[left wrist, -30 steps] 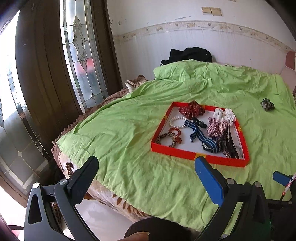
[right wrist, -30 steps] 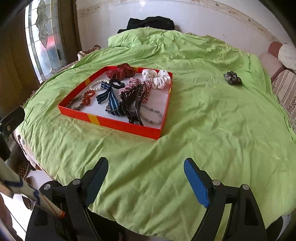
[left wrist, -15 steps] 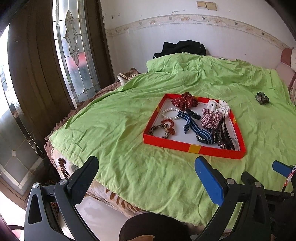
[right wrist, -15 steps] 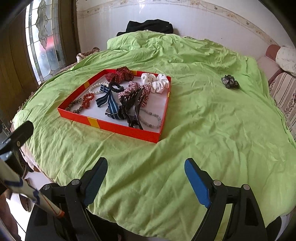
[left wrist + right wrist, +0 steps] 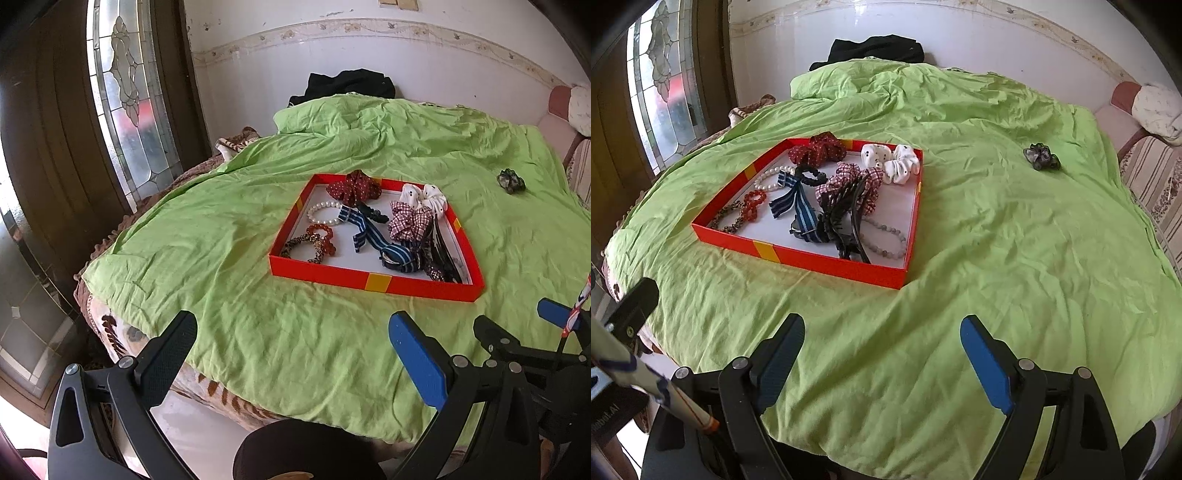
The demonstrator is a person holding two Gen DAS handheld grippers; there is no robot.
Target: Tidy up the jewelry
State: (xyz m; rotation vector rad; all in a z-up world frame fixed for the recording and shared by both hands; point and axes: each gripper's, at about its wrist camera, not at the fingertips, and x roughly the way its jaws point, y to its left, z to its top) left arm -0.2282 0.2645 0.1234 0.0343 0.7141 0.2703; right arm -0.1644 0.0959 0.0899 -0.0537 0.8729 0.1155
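A shallow red tray [image 5: 373, 281] [image 5: 798, 256] lies on the green bedspread, holding scrunchies, bead bracelets, a striped ribbon and black hair clips. A dark scrunchie [image 5: 510, 180] [image 5: 1041, 157] lies alone on the bedspread, to the right of the tray and farther back. My left gripper [image 5: 291, 354] is open and empty, near the bed's front edge and short of the tray. My right gripper [image 5: 882, 354] is open and empty too, over the bedspread in front of the tray's right corner.
The round bed [image 5: 207, 258] drops to the floor at front left. A stained-glass door [image 5: 125, 92] stands to the left, a white wall behind. Black clothing [image 5: 875, 50] lies at the bed's head. A striped chair [image 5: 1152, 177] stands at the right.
Both views have shifted slightly, with the tray now a little lower and nearer the centre. Both grippers stayed open and empty.
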